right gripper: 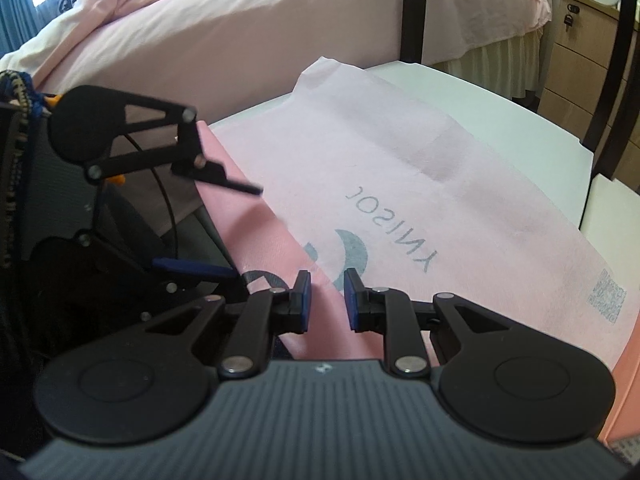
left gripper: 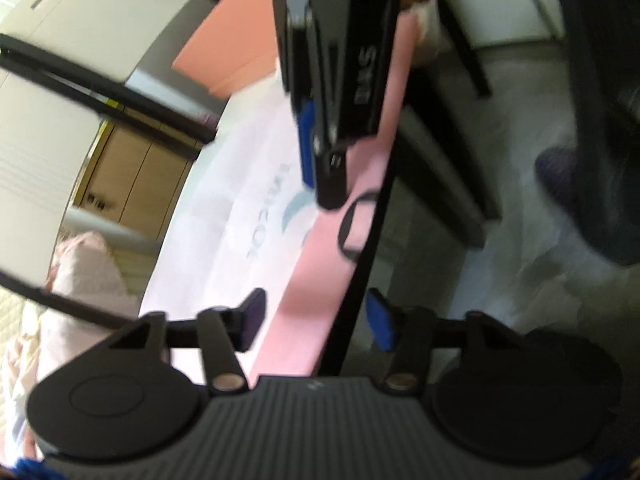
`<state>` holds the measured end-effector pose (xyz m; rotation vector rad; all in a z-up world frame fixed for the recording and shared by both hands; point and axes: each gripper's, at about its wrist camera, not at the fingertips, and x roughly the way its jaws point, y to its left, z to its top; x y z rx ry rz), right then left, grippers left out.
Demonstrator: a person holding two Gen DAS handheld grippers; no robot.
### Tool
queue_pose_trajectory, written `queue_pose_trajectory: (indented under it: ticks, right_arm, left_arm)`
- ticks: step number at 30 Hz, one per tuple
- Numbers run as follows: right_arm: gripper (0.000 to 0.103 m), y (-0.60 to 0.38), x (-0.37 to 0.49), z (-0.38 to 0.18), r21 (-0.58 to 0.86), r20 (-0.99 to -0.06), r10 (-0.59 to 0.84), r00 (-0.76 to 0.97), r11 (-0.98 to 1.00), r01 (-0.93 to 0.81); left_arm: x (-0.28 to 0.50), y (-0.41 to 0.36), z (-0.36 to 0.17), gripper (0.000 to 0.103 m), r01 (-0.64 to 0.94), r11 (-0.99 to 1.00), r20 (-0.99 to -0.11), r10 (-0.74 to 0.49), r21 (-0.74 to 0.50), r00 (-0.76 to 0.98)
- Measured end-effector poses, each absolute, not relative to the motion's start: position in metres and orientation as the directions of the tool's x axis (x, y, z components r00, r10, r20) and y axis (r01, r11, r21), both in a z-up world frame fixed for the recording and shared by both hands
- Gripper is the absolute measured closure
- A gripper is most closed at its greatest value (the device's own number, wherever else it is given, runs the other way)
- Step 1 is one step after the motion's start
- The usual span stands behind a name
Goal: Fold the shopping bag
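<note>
Pink bedding (right gripper: pixel 224 36) fills the background behind a white table (right gripper: pixel 500 108) where the shopping bag (right gripper: pixel 400 184) lies flat. It is pale pink nonwoven fabric, printed with grey lettering, a crescent logo and a code patch, and it reaches the table's near edge. Its near-left part looks doubled over, showing a deeper pink face. At that near edge the right gripper (right gripper: pixel 327 300) has its blue pads (right gripper: pixel 306 300) drawn close with a narrow gap; whether they pinch the fabric I cannot tell. The left gripper (right gripper: pixel 224 224) hovers at the bag's left edge, its fingers spread well apart with nothing between them. Black chair frames (right gripper: pixel 414 8) and wooden drawers (right gripper: pixel 576 52) stand beyond the table's far side.
</note>
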<state>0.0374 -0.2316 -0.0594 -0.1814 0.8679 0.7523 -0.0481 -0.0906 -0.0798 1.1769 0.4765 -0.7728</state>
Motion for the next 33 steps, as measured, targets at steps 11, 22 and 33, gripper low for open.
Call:
queue_pose_trajectory:
  ticks: [11, 22, 33]
  right_arm:
    - [0.081, -0.235, 0.04, -0.058, 0.165, -0.748, 0.532, 0.397, 0.728, -0.665]
    - [0.082, -0.243, 0.037, -0.058, 0.188, -0.747, 0.55, 0.373, 0.714, -0.674]
    - [0.081, -0.244, 0.017, -0.02, 0.044, -0.543, 0.597, 0.59, 0.722, -0.691]
  left_arm:
    - [-0.048, -0.089, -0.09, 0.06, 0.765, 0.149, -0.717, -0.275, 0.626, 0.64]
    - [-0.05, -0.086, -0.085, 0.076, 0.775, 0.162, -0.72, -0.294, 0.611, 0.629]
    - [0.016, -0.061, -0.046, 0.086, 0.892, 0.405, -0.845, -0.39, 0.199, 0.365]
